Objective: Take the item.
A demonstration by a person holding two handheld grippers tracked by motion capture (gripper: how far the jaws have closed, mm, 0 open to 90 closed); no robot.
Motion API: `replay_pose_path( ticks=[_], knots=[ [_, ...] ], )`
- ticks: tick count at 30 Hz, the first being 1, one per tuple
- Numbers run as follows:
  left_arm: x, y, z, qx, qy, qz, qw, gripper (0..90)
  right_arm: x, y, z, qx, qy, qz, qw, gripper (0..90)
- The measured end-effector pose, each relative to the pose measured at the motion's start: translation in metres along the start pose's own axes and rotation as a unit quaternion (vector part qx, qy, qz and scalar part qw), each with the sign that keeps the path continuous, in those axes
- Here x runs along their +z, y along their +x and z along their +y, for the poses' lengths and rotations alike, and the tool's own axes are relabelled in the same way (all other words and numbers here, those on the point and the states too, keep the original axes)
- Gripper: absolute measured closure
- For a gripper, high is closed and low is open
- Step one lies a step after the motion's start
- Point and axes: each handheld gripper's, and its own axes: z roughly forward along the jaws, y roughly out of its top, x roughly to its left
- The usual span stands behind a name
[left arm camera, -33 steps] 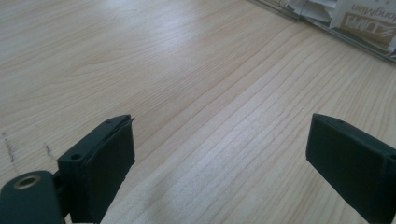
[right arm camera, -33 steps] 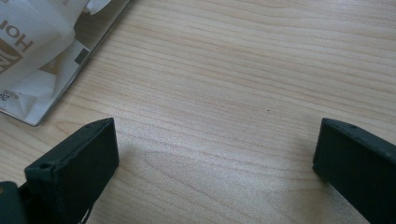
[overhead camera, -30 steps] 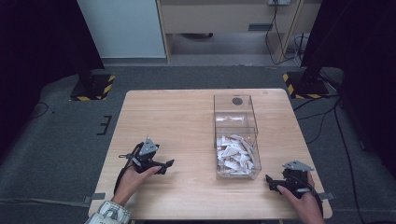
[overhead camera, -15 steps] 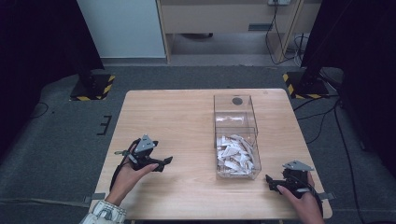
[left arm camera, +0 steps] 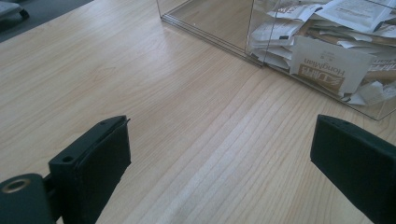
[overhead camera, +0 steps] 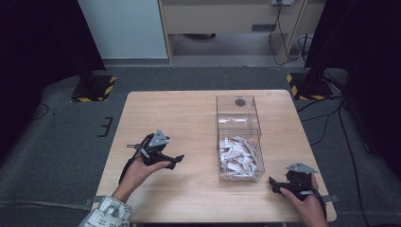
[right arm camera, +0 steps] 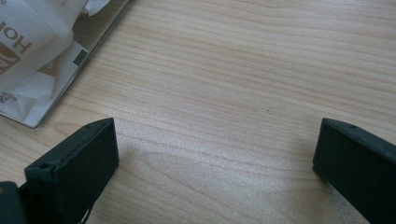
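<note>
A clear plastic box (overhead camera: 239, 137) stands on the wooden table (overhead camera: 189, 118), right of centre. Its near half holds several white paper sachets (overhead camera: 236, 158) with brown print; the sachets (left arm camera: 327, 60) also show through the box wall in the left gripper view. My left gripper (overhead camera: 174, 161) is held just above the table, left of the box, pointing toward it, jaws wide open and empty (left arm camera: 219, 158). My right gripper (overhead camera: 275, 184) rests near the front right corner, just right of the box's near end, open and empty (right arm camera: 215, 154). Sachets (right arm camera: 32, 56) lie at its upper left.
The far half of the box is empty, with a dark round spot (overhead camera: 240, 101) at its far end. Grey floor surrounds the table, with two black stands on yellow-striped bases (overhead camera: 92, 87) (overhead camera: 307, 85) beyond it.
My left gripper has shifted slightly and lifted a little toward the box. The right gripper has stayed in place.
</note>
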Motion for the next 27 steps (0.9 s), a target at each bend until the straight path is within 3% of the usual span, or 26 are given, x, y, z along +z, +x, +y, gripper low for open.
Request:
replay_pose_path(
  ticks=[6, 9, 18, 27],
  knots=[
    [0.002, 0.001, 0.010, 0.003, -0.005, -0.002, 1.0000, 5.0, 0.000, 0.000, 0.000, -0.002, 0.000, 0.000, 1.0000, 0.5],
    [0.003, 0.003, 0.014, -0.007, -0.007, -0.010, 0.9999, 5.3, 0.000, 0.000, 0.000, -0.001, 0.000, 0.000, 1.0000, 0.5],
    [0.011, -0.005, 0.029, 0.011, -0.006, -0.029, 0.9995, 6.5, 0.000, 0.000, 0.000, -0.001, 0.000, 0.001, 1.0000, 0.5],
    [0.012, -0.012, 0.042, 0.023, -0.014, -0.036, 0.9990, 6.3, 0.000, 0.000, 0.000, -0.003, -0.001, 0.001, 1.0000, 0.5]
  ],
)
